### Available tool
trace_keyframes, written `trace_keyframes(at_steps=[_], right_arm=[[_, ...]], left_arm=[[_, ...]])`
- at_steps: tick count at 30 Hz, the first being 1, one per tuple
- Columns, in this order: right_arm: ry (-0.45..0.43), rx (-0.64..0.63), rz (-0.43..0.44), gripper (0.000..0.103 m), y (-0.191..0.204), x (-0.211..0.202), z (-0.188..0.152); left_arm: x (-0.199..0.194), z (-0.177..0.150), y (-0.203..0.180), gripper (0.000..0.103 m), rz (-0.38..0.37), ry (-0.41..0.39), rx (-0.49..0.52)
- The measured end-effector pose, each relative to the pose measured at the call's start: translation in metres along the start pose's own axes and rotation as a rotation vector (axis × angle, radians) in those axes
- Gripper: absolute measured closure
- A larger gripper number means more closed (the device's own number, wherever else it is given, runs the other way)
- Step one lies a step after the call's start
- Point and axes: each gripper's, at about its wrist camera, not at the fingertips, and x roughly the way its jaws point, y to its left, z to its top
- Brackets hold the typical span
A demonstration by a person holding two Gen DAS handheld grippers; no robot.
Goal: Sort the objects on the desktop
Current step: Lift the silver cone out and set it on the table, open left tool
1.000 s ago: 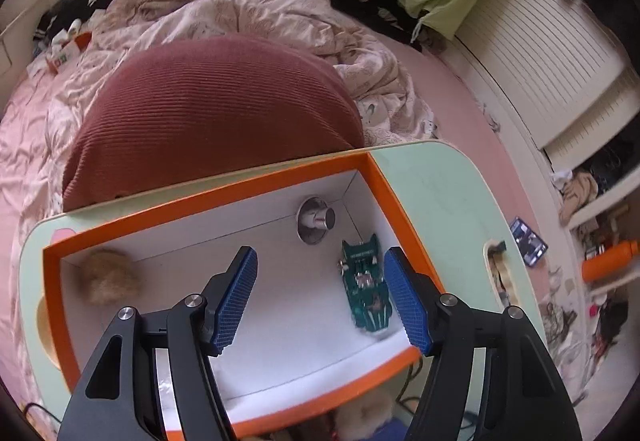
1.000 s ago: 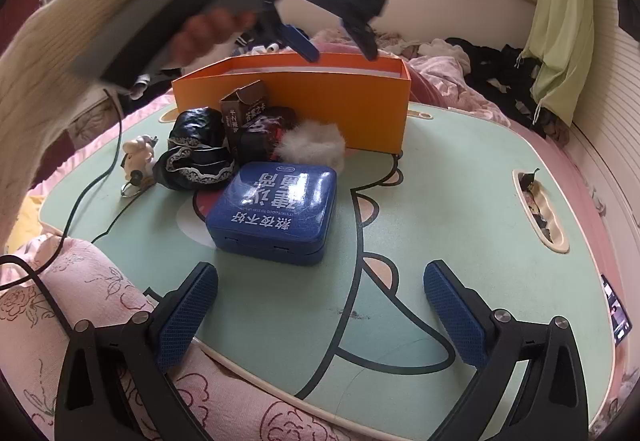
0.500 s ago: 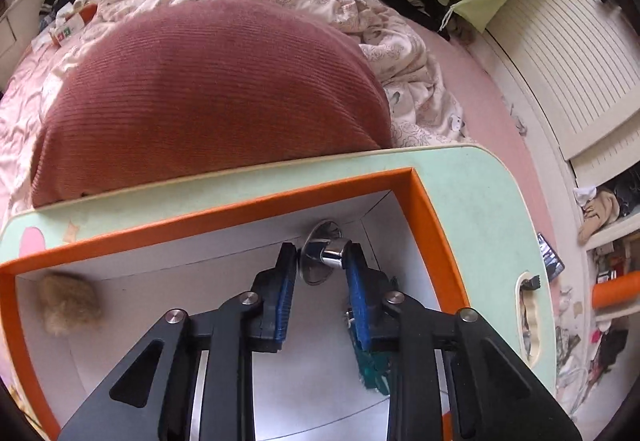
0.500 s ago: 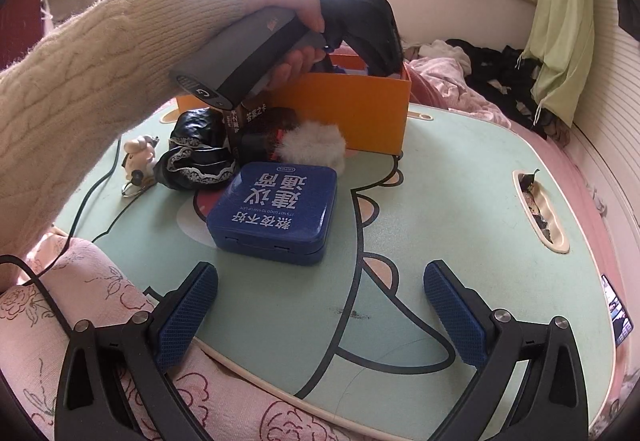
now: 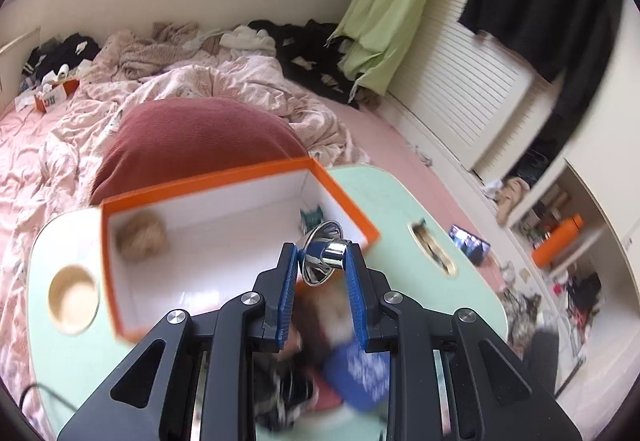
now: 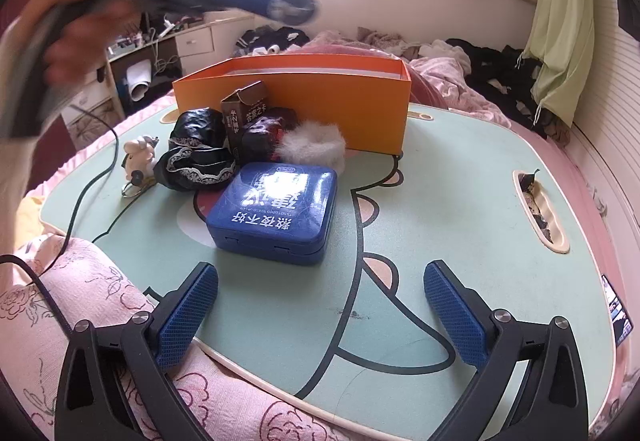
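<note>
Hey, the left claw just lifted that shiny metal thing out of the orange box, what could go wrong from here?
1. The shiny metal piece is smooth and round, held only at the pad tips of the left claw; it may slip.
2. The left wrist view is motion-blurred, so a fast swing could shake it loose.
3. It hangs over the orange box rim and the crowded blue tin; a drop could bounce away.

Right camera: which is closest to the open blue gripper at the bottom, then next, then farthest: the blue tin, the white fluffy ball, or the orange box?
From the right gripper:
1. Blue tin, just ahead, slightly left.
2. White fluffy ball, behind the tin.
3. Orange box, at the table's far edge.
</note>
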Motion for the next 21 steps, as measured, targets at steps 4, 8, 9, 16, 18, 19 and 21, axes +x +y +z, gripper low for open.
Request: trace_keyframes(at_steps=[4,8,9,16,18,19,21], right_arm=[[0.001,0.001,-0.002,0.0,0.001,0.001,0.001],[0.0,0.002,-0.002,0.0,0.001,0.001,0.0],[0.0,0.002,-0.002,0.0,0.001,0.001,-0.001],[-0.001,0.004,-0.006,0.0,0.001,0.001,-0.001],[-0.001,0.004,-0.006,0.0,0.002,0.002,0.0],[-0.001,0.005,-0.006,0.0,0.001,0.001,-0.001],[-0.001,0.006,-0.007,0.0,0.001,0.001,-0.001]], left_arm=[[-0.026,-0.054,0.003,0.078,0.009,-0.004,0.022],[-0.016,-0.085,0.001,0.077,0.048,0.038,0.05],[-0.01,-0.089,0.0,0.077,0.062,0.05,0.059],[0.011,-0.101,0.003,0.068,0.074,0.045,0.051],[0.005,-0.102,0.005,0.053,0.083,0.014,0.04],[0.0,-0.103,0.006,0.04,0.091,-0.01,0.034],[-0.013,-0.104,0.009,0.032,0.103,-0.066,0.022]])
